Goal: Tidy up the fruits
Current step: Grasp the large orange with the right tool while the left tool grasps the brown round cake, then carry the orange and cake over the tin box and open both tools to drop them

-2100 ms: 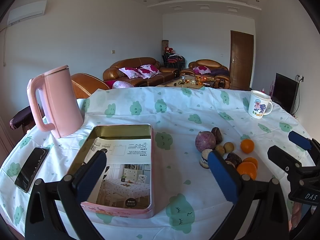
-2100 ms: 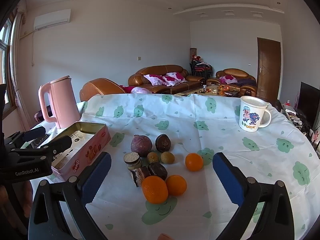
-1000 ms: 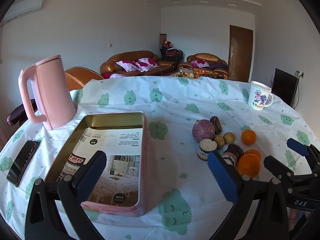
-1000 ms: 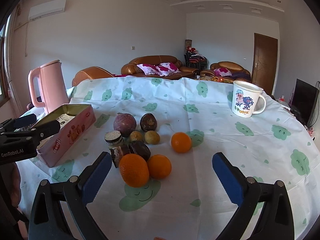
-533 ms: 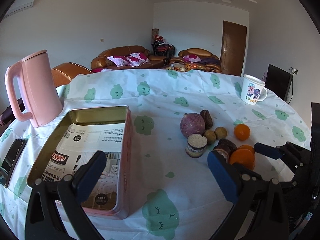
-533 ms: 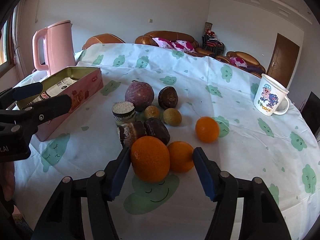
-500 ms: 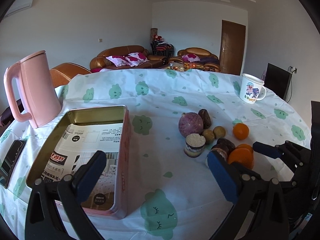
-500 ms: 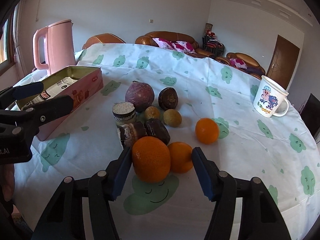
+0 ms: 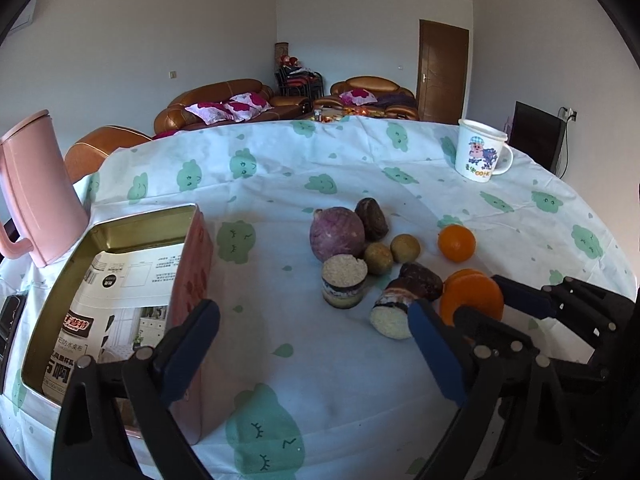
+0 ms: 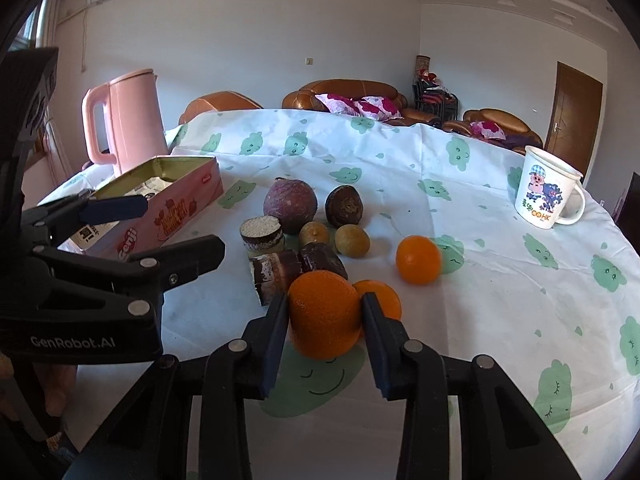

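Note:
My right gripper (image 10: 325, 312) is shut on a large orange (image 10: 324, 314) at the near edge of a fruit pile; it also shows in the left wrist view (image 9: 472, 298). A second orange (image 10: 382, 298) sits just behind it and a third orange (image 10: 418, 260) lies apart to the right. A purple round fruit (image 10: 290, 200), dark fruits, two small brown fruits and two cut pieces sit beyond. My left gripper (image 9: 316, 344) is open and empty, beside the open pink tin (image 9: 120, 280) at the left.
A pink kettle (image 10: 128, 120) stands behind the tin. A white cartoon mug (image 10: 546, 194) stands at the far right. A black phone (image 9: 10, 320) lies at the left table edge. The tablecloth (image 9: 280, 184) has green cloud prints.
My right gripper moved forward and down to the pile and shut its fingers on the large orange. My left gripper shifted right, so the tin moved left in its view.

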